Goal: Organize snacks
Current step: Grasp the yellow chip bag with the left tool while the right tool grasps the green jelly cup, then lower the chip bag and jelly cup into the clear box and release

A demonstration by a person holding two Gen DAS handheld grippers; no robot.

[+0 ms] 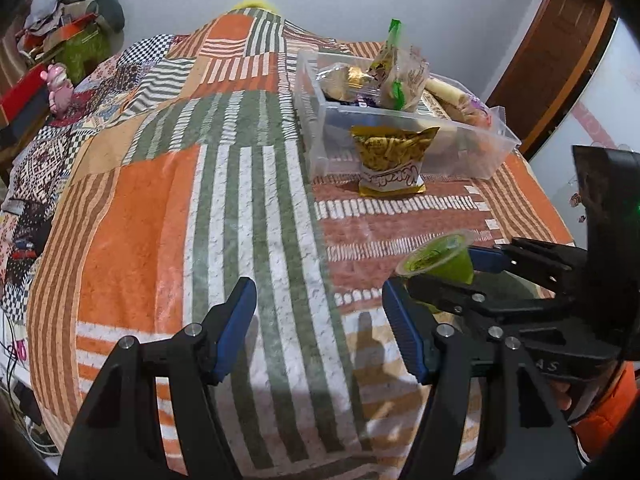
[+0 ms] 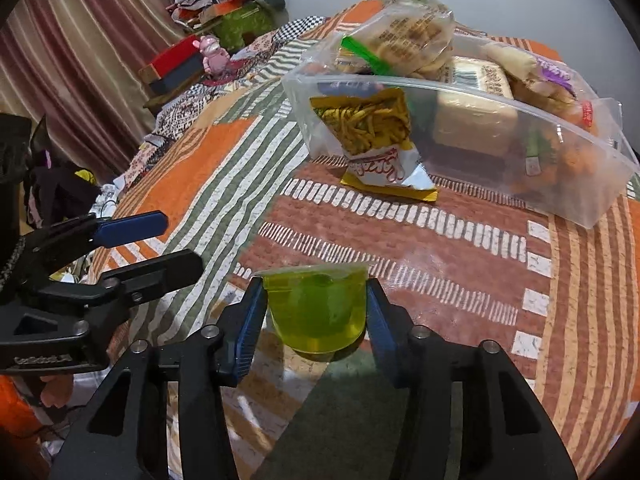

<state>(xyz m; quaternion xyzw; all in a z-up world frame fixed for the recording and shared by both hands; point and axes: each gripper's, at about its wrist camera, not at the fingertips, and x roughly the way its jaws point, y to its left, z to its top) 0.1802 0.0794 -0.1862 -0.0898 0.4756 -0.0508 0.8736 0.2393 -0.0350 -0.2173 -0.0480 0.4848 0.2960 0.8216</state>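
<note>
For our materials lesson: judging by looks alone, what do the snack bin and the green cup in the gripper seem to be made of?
Snack bin: probably clear, glossy rigid plastic; the packets inside show through its walls.
Green cup: likely thin translucent plastic with a sealed film lid, since light passes through it; the green filling may be jelly. The right gripper clamps it.

Surface: bed covered by patchwork quilt [image 1: 168, 216], orange, green-and-white striped and rust-brown panels. Clear plastic bin [image 1: 404, 152] sits on the quilt at the far right side, filled with packaged snacks. Yellow snack packet [image 1: 390, 160] stands on the quilt, leaning against the bin's near wall.
</note>
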